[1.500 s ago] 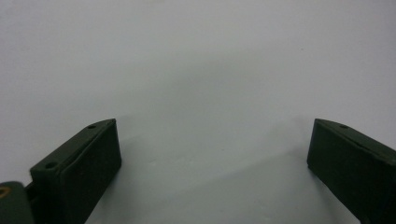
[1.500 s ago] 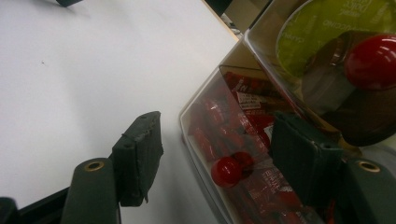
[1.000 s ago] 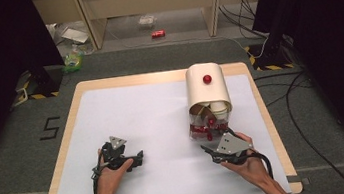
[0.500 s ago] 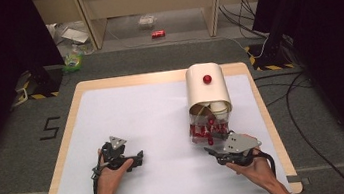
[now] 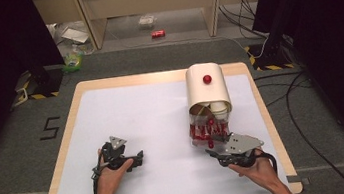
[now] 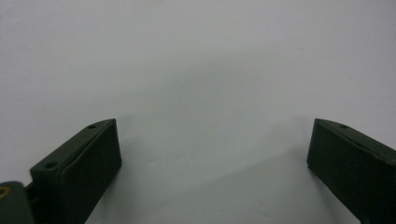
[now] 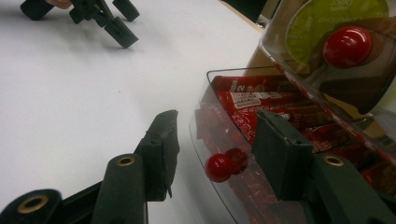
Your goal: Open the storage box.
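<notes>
A cream dispenser box (image 5: 208, 92) with a red knob (image 5: 207, 78) on top stands at the right of the table. Its clear front bin (image 5: 208, 130) holds red snack packets (image 7: 261, 100). A small red knob (image 7: 219, 167) sticks out of the clear front. My right gripper (image 7: 217, 121) is open, with one jaw on each side of this knob and a gap at both pads. Its jaws have just been closing. From above, the right gripper (image 5: 213, 148) points up-left at the bin. My left gripper (image 6: 212, 126) rests open on the white surface with nothing between its jaws.
The white sheet (image 5: 152, 114) covers the wooden table, with wide bare room between the two hands. In the right gripper view, the left gripper (image 7: 116, 28) shows far off on the sheet. Cables (image 5: 298, 110) trail on the floor to the right.
The right hand has shifted only slightly at the front of the clear bin. The left hand and its gripper have stayed where they were.
</notes>
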Available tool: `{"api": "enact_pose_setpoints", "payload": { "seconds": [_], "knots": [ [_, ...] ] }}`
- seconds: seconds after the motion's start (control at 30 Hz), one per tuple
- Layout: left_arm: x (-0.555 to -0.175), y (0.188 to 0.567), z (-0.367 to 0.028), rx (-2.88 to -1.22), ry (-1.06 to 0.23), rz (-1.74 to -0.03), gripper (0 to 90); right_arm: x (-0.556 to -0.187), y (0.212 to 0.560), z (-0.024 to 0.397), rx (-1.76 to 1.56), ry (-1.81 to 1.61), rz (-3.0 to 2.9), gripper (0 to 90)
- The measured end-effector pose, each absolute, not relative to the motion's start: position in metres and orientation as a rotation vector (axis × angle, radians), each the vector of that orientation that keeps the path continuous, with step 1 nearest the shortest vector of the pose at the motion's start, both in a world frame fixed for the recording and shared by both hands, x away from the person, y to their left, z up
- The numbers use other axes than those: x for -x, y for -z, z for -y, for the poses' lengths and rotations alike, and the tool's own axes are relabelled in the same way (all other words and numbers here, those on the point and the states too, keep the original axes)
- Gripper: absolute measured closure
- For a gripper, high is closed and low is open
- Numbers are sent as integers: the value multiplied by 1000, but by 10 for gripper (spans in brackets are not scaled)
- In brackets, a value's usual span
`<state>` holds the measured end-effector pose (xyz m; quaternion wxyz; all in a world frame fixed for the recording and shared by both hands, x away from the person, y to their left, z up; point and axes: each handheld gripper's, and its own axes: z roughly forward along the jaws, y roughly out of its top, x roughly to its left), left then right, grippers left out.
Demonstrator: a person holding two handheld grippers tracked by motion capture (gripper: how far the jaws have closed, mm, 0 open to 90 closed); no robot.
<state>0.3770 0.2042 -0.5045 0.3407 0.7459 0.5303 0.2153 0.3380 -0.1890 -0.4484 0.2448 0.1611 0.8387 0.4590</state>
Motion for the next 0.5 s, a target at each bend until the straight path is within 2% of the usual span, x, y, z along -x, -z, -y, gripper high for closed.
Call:
{"api": "enact_pose_setpoints", "payload": {
  "seconds": [0.5],
  "knots": [
    [-377,504,-204,-1942,-561,-1379,21,-320,453,188,-408,-1250,-2386,564]
  ]
}}
